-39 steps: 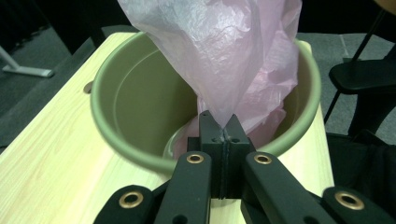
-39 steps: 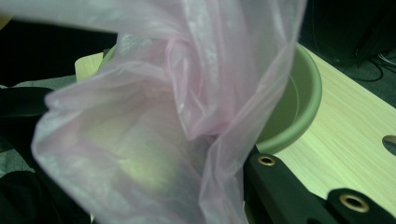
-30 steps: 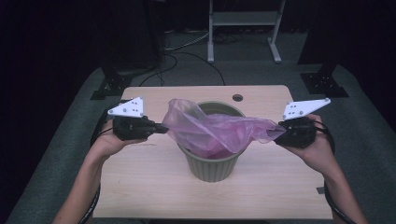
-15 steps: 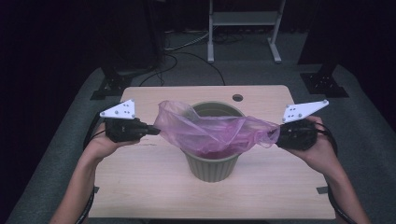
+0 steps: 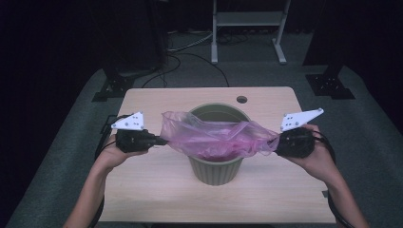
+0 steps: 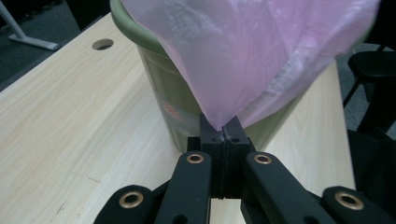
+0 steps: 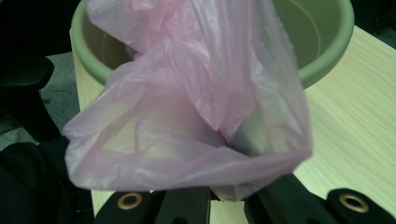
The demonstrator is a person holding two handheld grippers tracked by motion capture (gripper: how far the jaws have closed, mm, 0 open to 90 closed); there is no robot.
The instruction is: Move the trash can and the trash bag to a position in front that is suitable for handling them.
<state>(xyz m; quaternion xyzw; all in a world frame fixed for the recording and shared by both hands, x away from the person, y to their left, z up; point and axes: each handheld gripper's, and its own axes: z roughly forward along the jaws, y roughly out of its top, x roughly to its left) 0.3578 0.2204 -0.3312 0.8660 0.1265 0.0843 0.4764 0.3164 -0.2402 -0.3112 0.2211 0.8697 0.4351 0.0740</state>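
Over the green bin (image 5: pixel 216 164) I hold the pink bag (image 5: pixel 214 137) stretched, left claw (image 5: pixel 159 140) and right claw (image 5: pixel 275 142) each clenched on an edge; bag partly in, rim not yet cuffed.

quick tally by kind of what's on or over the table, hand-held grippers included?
Pink plastic bag: 1
Green bin: 1
Hand-held gripper: 2, left hand-held gripper and right hand-held gripper, each shut on a bag edge
Total: 4
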